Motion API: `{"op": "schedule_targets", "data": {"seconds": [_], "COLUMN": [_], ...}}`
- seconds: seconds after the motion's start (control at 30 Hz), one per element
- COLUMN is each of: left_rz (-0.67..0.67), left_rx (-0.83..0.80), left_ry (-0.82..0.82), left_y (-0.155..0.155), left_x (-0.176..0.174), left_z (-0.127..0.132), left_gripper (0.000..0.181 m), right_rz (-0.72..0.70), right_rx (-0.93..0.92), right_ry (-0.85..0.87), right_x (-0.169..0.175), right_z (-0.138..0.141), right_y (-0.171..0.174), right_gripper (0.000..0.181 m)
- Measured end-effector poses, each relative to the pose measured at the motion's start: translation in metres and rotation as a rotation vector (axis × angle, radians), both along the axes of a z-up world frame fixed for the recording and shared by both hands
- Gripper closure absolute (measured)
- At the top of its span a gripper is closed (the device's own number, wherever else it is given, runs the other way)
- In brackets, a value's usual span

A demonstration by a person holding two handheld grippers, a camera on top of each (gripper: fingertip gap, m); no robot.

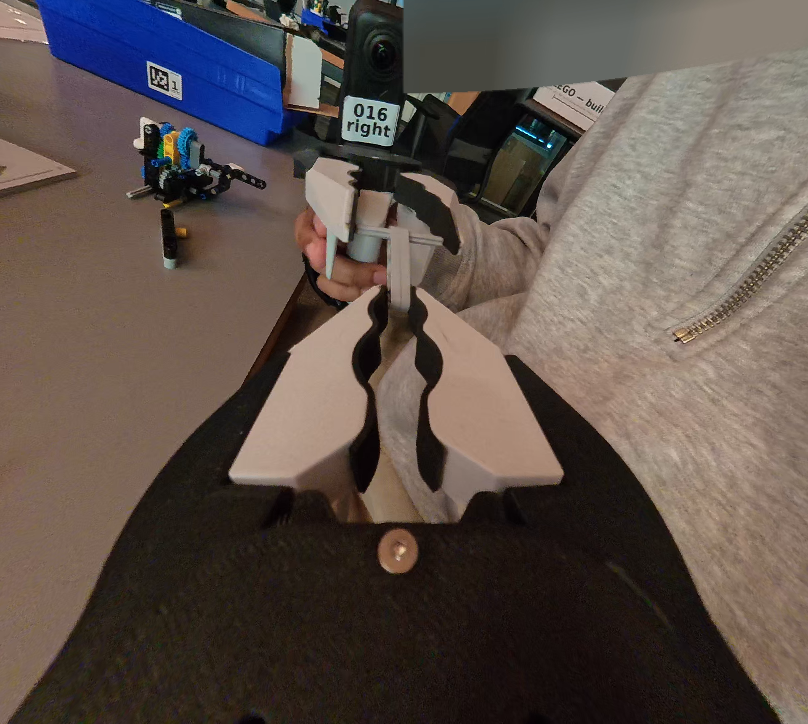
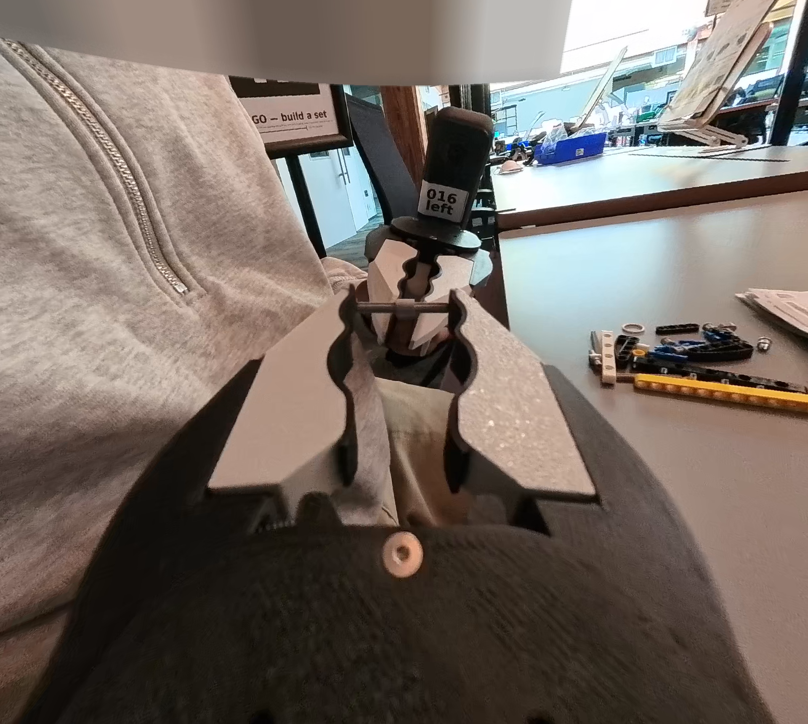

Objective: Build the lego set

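Both grippers are held face to face off the table's near edge, in front of a grey hoodie. My right gripper [image 2: 402, 307] is shut on a thin grey axle [image 2: 380, 306], which spans crosswise between its fingertips. A small light grey connector [image 2: 404, 308] sits on the axle's middle. My left gripper [image 1: 398, 296] is shut on that light grey connector [image 1: 398, 265], which hangs from the axle [image 1: 419, 239]. The right gripper [image 1: 395, 237] also shows in the left wrist view, with a hand behind it. The left gripper [image 2: 413, 296] shows in the right wrist view.
A partly built lego model [image 1: 188, 165] stands on the grey table [image 1: 109, 353], with a short black beam [image 1: 168, 237] lying near it. A blue bin [image 1: 153, 42] stands behind. Loose pieces [image 2: 682, 348], a long yellow beam [image 2: 721, 392] and paper sheets [image 2: 778, 305] lie on the right.
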State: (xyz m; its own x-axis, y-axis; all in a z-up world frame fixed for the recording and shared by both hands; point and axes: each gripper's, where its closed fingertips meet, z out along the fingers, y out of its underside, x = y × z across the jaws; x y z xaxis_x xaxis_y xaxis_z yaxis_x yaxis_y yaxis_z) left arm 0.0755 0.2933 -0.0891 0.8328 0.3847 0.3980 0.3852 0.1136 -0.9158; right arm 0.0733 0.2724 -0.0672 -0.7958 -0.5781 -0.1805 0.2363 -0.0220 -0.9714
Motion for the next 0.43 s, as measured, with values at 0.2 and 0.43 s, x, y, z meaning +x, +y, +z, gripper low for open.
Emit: {"op": "schedule_targets", "data": {"seconds": [0.2, 0.43], "left_rz": [0.029, 0.063], "left_rx": [-0.005, -0.033], "left_ry": [0.02, 0.034], "left_y": [-0.0012, 0.0004], "left_x": [-0.003, -0.0069], "left_z": [0.0009, -0.0014], "left_gripper": [0.176, 0.17], "right_rz": [-0.009, -0.017], "right_rx": [-0.001, 0.037], "right_ry": [-0.011, -0.021], "right_x": [-0.002, -0.0024], "right_z": [0.0004, -0.0055], "right_y": [-0.0002, -0.0044], "right_gripper": [0.141, 0.14]}}
